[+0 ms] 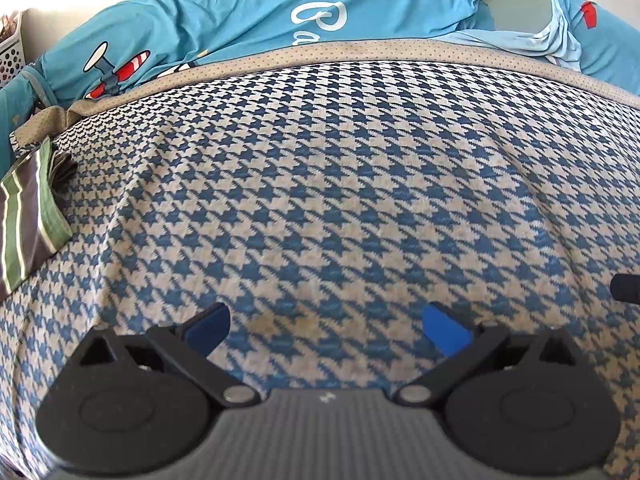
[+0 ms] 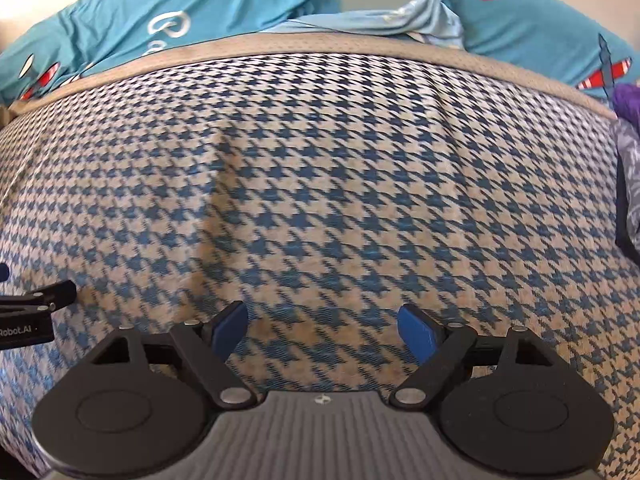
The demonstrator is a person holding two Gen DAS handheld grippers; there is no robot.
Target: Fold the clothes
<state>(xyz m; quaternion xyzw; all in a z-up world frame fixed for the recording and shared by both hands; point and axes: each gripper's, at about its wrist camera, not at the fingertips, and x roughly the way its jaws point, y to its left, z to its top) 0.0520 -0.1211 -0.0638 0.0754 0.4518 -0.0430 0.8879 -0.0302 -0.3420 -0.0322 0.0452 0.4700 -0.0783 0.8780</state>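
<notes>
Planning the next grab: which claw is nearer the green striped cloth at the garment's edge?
Left. The left claw hovers open over the houndstooth garment, with the striped cloth at its left edge. The right claw works farther right; its view doesn't show that cloth.

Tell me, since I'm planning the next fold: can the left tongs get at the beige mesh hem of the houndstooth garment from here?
Probably yes. The left tongs hover open over the houndstooth garment, and only flat cloth lies between them and the beige mesh hem. The teal airplane-print shirt lies past the hem, not over it.
</notes>
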